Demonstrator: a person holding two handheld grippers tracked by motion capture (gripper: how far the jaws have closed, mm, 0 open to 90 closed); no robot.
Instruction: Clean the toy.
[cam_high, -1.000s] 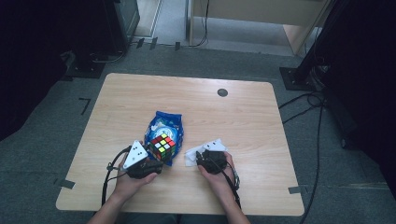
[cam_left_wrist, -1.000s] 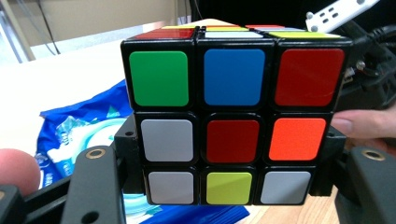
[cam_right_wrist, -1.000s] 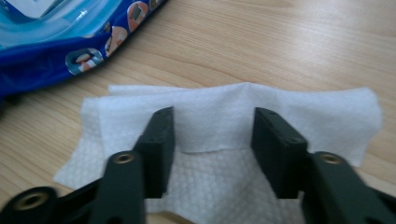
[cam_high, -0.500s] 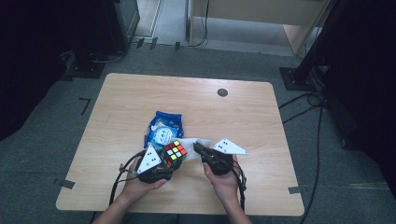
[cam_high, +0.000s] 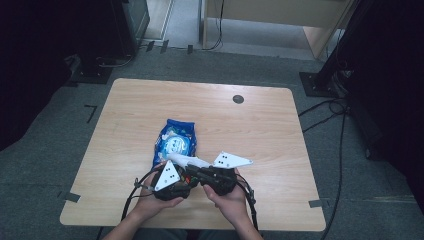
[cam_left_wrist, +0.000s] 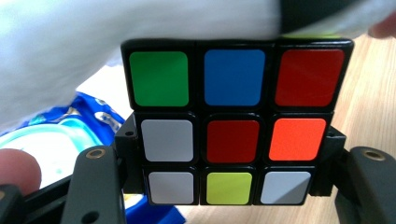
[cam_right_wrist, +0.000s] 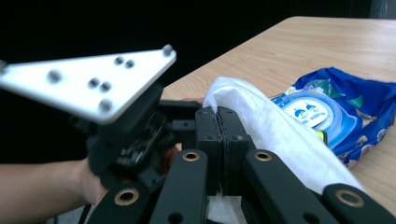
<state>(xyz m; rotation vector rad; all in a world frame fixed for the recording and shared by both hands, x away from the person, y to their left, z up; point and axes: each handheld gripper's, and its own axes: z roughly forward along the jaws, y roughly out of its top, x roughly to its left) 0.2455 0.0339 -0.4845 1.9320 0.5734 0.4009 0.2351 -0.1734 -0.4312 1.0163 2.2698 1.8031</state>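
A scrambled colour cube (cam_left_wrist: 231, 126) sits between the pads of my left gripper (cam_left_wrist: 231, 163), which grip its lower layers from both sides. In the high view that left gripper (cam_high: 181, 184) is held above the table's near edge. My right gripper (cam_right_wrist: 219, 135) has its jaws pressed together on a white wipe (cam_right_wrist: 261, 126), which drapes over one jaw. The wipe (cam_high: 192, 161) hangs just above the cube (cam_high: 188, 178), with the right gripper (cam_high: 196, 173) beside it. The wipe (cam_left_wrist: 70, 56) also spreads across the top of the left gripper view.
A blue pack of wet wipes (cam_high: 176, 140) lies on the wooden table (cam_high: 260, 130) just beyond both grippers. A small dark round cap (cam_high: 238, 99) sits at the table's far side. Cables trail from both grippers toward the person.
The right gripper rose from the table with the white wipe and swung left over the cube. The left gripper drew the cube off the pack toward the person.
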